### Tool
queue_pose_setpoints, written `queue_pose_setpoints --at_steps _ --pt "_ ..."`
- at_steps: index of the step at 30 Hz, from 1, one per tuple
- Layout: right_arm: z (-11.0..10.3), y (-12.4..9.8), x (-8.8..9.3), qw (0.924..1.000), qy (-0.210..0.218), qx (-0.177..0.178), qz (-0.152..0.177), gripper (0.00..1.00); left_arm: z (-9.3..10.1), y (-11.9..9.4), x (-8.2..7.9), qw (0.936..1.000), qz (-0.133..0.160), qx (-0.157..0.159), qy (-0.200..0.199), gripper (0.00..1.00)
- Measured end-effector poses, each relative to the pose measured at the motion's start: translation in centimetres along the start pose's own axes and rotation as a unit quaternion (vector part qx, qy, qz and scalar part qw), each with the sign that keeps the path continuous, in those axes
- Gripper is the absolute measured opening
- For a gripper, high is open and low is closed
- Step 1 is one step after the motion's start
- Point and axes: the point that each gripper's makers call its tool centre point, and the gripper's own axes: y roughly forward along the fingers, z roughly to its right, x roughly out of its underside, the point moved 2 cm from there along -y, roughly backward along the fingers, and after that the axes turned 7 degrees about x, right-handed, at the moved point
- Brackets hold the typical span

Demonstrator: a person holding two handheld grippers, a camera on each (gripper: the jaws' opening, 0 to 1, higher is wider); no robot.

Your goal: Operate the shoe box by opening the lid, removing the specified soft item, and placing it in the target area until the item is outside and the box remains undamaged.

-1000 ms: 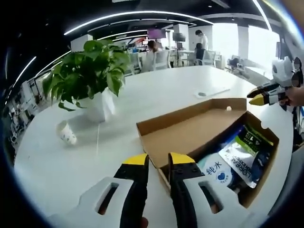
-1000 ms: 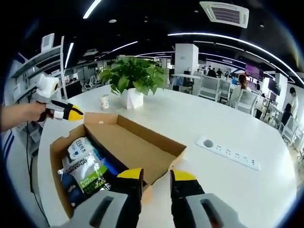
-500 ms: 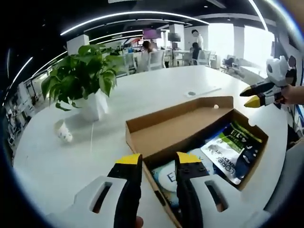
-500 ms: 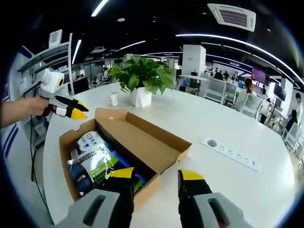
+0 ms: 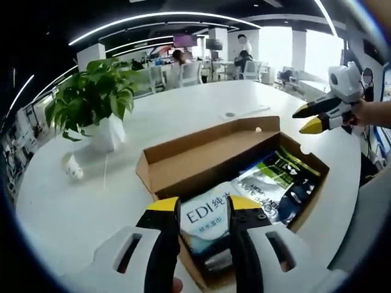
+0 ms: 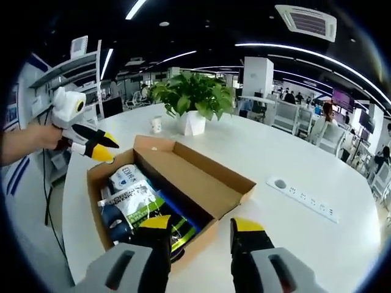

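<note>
The left tongs (image 5: 201, 210) have come forward over the open shoe box (image 5: 183, 162), above the white packet (image 5: 208, 213). Both tongs stay parted and empty; the right tongs (image 6: 201, 229) have also neared the box.

"EDI" on white packet (image 5: 208, 213)

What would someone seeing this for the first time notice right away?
The open cardboard box in the middle of the white table, its lid folded back and soft packs inside. The yellow-tipped left gripper and right gripper hang open at opposite ends of it. Beyond it stands a potted plant beside a paper cup.
</note>
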Motion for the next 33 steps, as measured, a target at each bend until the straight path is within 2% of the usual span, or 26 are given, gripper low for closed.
queue_pose_setpoints --at_steps 21,33 --pt "-1.1 -0.8 0.2 0.9997 -0.016 -0.016 -0.003 0.38 3.9 1.1 2.5 0.9961 -0.046 0.07 -0.027 0.32" --pt "-1.8 -0.9 0.6 0.9996 -0.017 -0.023 -0.002 0.38 5.5 1.8 3.8 0.988 -0.075 0.114 -0.072 0.31"
